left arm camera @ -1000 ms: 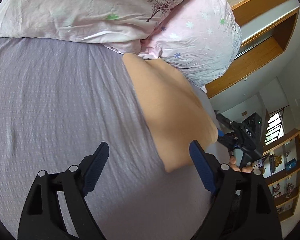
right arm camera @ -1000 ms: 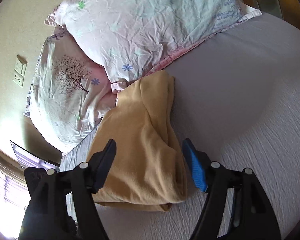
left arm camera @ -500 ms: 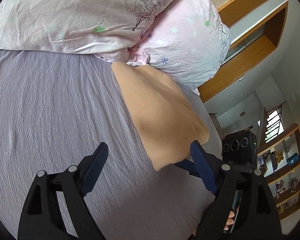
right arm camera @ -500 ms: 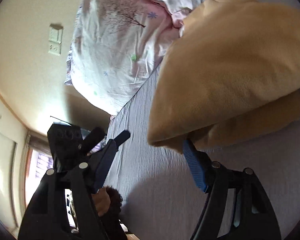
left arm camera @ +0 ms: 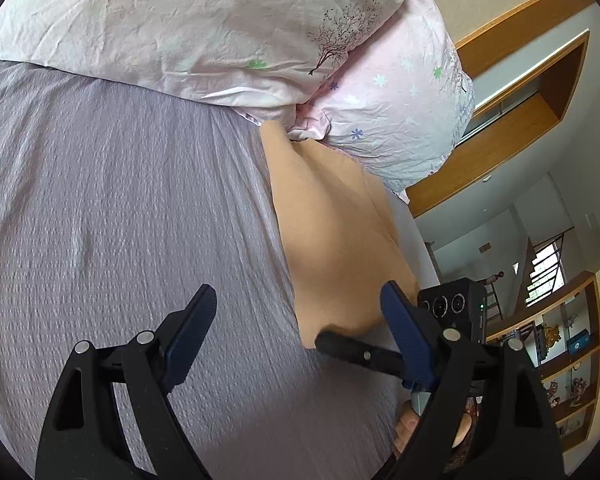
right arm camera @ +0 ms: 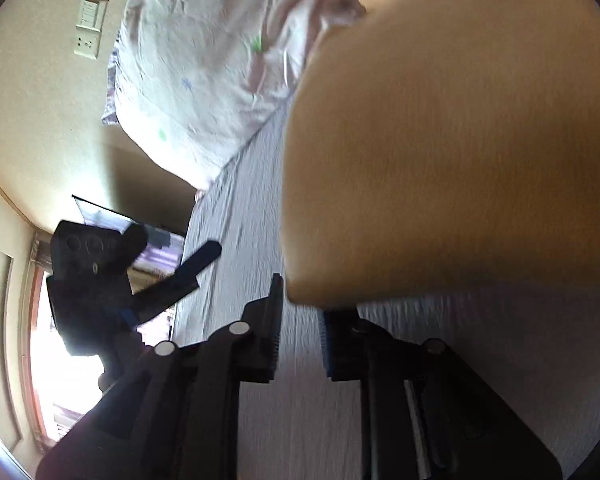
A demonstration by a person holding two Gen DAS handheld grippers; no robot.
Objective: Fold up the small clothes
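A folded tan garment [left arm camera: 332, 232] lies on the grey bedsheet [left arm camera: 120, 200], its far end against the pillows. It fills the upper right of the right wrist view [right arm camera: 452, 140]. My left gripper [left arm camera: 296, 328] is open and empty, hovering over the sheet just left of the garment's near corner. My right gripper [right arm camera: 300, 320] has its jaws narrowed to a small gap at the garment's near corner; the corner hangs just above the fingertips. In the left wrist view one finger of the right gripper [left arm camera: 356, 352] reaches under that corner.
Two pink floral pillows [left arm camera: 220, 32] lie at the head of the bed, against the garment's far end. Wooden shelves [left arm camera: 560, 360] and a window stand to the right beyond the bed edge. The left gripper shows in the right wrist view [right arm camera: 100, 280].
My right gripper has swung down to the garment's near corner and its jaws have narrowed from wide open. My left gripper has stayed open and shifted slightly.
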